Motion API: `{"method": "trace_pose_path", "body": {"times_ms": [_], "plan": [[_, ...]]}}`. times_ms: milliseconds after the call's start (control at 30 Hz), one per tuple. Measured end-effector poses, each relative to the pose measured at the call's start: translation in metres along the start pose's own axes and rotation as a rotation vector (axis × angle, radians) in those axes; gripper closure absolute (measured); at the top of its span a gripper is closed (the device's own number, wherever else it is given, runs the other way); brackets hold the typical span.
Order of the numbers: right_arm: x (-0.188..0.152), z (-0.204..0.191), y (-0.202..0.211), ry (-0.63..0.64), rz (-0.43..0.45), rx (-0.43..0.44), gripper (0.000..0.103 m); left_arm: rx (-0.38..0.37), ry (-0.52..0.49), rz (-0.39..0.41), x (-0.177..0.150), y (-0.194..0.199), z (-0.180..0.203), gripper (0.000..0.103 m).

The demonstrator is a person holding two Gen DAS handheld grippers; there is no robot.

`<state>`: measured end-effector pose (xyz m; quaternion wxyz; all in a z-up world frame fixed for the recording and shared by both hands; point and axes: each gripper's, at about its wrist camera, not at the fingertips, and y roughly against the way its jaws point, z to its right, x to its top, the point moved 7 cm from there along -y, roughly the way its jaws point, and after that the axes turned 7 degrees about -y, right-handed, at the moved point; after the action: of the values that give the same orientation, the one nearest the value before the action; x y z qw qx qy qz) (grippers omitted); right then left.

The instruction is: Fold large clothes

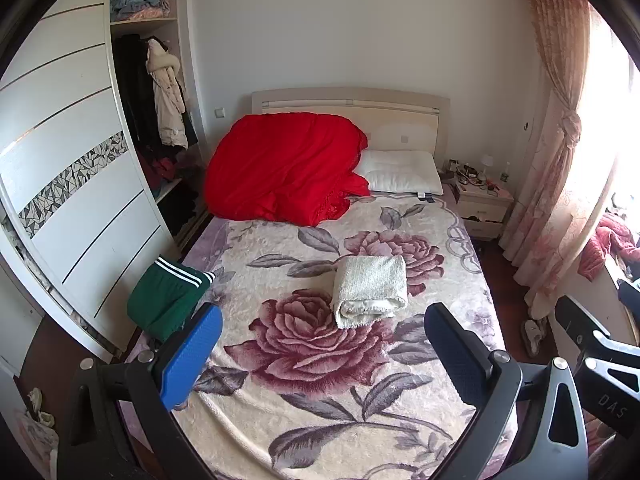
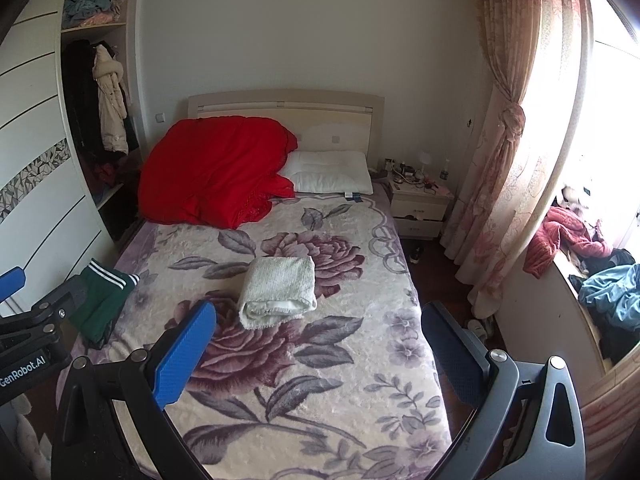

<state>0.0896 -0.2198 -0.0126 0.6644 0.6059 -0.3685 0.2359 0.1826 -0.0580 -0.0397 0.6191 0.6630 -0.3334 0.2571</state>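
Observation:
A folded white fluffy garment (image 1: pixel 370 290) lies in the middle of the floral bed cover (image 1: pixel 320 380); it also shows in the right wrist view (image 2: pixel 278 290). A folded green garment with white stripes (image 1: pixel 168 298) lies at the bed's left edge, also seen in the right wrist view (image 2: pixel 104 300). My left gripper (image 1: pixel 324 352) is open and empty, held above the bed's foot. My right gripper (image 2: pixel 320 348) is open and empty beside it, also above the bed's foot.
A red quilt (image 1: pixel 280 168) and a white pillow (image 1: pixel 400 170) lie at the headboard. A white wardrobe (image 1: pixel 72 184) stands on the left, its open section full of clothes. A nightstand (image 2: pixel 420 204), pink curtains (image 2: pixel 508 140) and a clothes pile (image 2: pixel 608 288) on the window ledge are on the right.

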Motion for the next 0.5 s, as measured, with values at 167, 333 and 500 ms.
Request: {"method": "trace_pose_path", "body": {"times_ms": [167,333,500], "plan": [[0.0047,0.0024,0.0021,0.009,0.002,0.01,0.0,-0.004,-0.004,0.003,0.0007,0.0014,-0.0011,0.0],[0.0053,0.0051,0.0023,0.011,-0.001,0.012,0.0,-0.009,-0.002,0.004,0.0018,0.002,-0.0009,0.0],[0.0046,0.0058,0.0033,0.012,-0.001,0.011,0.0,-0.02,0.0,0.003,0.001,0.0039,0.0001,0.0]]}}
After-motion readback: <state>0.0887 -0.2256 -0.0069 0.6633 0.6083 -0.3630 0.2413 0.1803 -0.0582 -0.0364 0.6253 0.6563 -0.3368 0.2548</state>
